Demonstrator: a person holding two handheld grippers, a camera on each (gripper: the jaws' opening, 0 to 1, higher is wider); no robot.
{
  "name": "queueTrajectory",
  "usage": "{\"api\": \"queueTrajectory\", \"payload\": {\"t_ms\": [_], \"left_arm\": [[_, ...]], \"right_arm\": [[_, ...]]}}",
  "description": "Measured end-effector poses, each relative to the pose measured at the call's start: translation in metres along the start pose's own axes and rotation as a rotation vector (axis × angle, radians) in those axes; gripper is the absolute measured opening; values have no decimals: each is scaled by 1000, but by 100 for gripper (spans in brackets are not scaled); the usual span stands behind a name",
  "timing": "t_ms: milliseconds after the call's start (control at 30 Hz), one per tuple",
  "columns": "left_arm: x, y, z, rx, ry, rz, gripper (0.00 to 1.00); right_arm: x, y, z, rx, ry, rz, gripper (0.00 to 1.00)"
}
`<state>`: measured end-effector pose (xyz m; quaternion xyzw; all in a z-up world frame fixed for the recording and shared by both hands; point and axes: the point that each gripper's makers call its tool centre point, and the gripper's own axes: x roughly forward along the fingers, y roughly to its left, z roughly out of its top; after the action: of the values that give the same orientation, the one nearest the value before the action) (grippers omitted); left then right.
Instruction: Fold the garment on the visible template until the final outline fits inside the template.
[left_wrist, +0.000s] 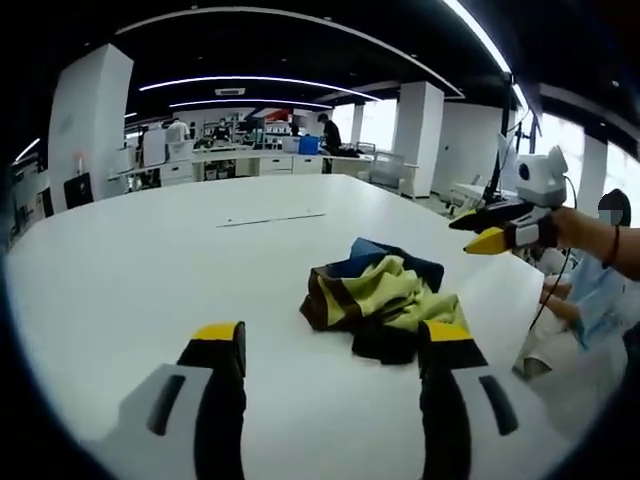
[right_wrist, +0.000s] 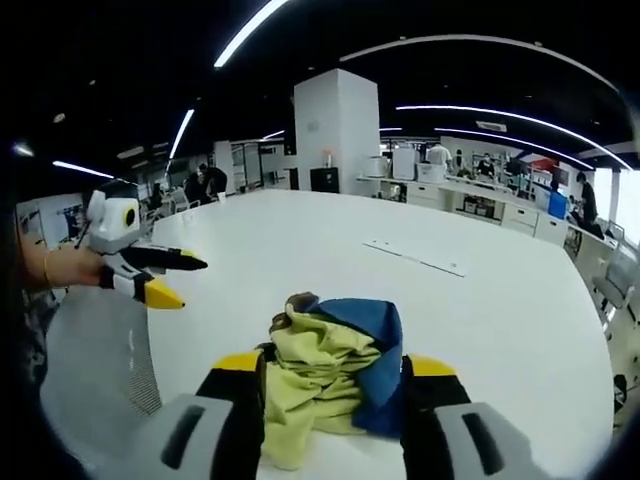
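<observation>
Two grippers are in play. My left gripper (left_wrist: 330, 355) stands with jaws spread and empty, just short of the garment (left_wrist: 380, 295), which lies bunched on the white table (left_wrist: 150, 260). My right gripper (right_wrist: 335, 385) also has its jaws apart; in the right gripper view the crumpled garment (right_wrist: 330, 375) sits between them, but contact cannot be confirmed. Risk, as I judge it: pinching a wad of several layers would drag the whole bundle instead of spreading one edge. No template outline is discernible on the table; a thin strip (left_wrist: 272, 218) lies beyond the cloth. The garment's type and edges are unreadable.
</observation>
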<state>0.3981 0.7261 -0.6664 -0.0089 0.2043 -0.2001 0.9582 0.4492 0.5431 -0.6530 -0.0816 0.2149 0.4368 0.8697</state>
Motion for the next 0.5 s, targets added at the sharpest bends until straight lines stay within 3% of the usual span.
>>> {"api": "queueTrajectory", "payload": {"t_ms": [300, 500], "left_arm": [[28, -9, -6, 13, 45, -38, 57], [44, -13, -14, -1, 78, -48, 52]], "right_arm": [[24, -1, 4, -1, 4, 39, 39], [42, 0, 6, -49, 18, 69, 30]]}}
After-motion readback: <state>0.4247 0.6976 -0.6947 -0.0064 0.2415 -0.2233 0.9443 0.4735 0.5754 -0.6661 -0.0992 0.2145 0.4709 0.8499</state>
